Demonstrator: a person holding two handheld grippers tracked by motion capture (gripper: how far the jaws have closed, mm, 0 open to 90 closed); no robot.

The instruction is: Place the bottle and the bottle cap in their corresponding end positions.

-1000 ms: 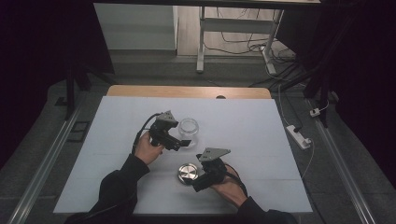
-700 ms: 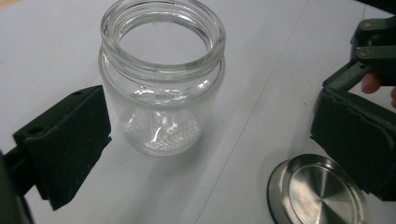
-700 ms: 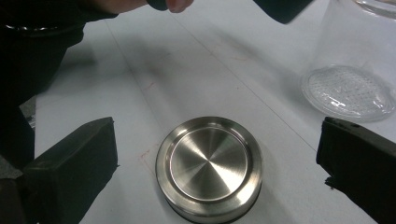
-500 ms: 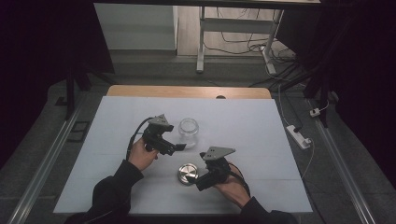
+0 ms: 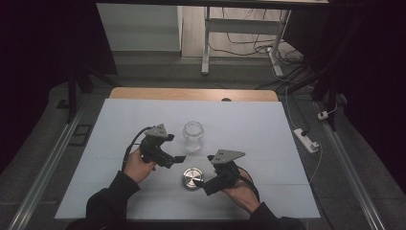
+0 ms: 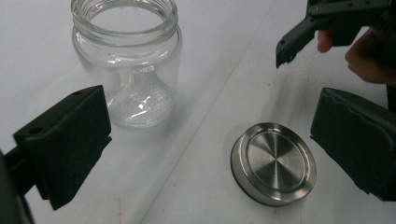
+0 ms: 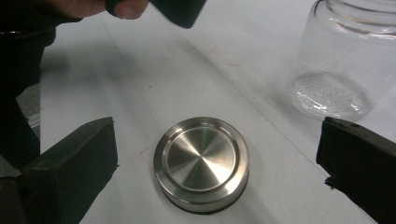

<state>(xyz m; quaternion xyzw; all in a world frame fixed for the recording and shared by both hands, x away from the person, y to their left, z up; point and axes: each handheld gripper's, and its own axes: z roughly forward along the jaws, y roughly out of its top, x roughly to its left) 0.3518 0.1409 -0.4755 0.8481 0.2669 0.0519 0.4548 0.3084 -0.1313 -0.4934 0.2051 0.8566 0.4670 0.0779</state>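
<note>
A clear glass jar [image 5: 193, 136] stands upright and uncapped at the middle of the white table. Its round metal lid [image 5: 192, 178] lies flat nearer to me. My left gripper [image 5: 173, 151] is open just left of the jar, apart from it. In the left gripper view the jar [image 6: 126, 60] is ahead on the left, and the lid [image 6: 273, 163] lies low between the jaws of the left gripper [image 6: 210, 140]. My right gripper [image 5: 208, 175] is open beside the lid's right edge. In its own view the right gripper [image 7: 215, 158] has its jaws wide on either side of the lid [image 7: 201, 163], not touching it.
The white tabletop [image 5: 249, 129] has a wooden strip [image 5: 191, 94] along its far edge. A white power strip [image 5: 306, 140] lies on the floor to the right. A desk frame [image 5: 207, 43] and cables stand beyond the table.
My left gripper has drawn back from the jar, to the left and toward me. The right gripper, jar and lid have hardly moved.
</note>
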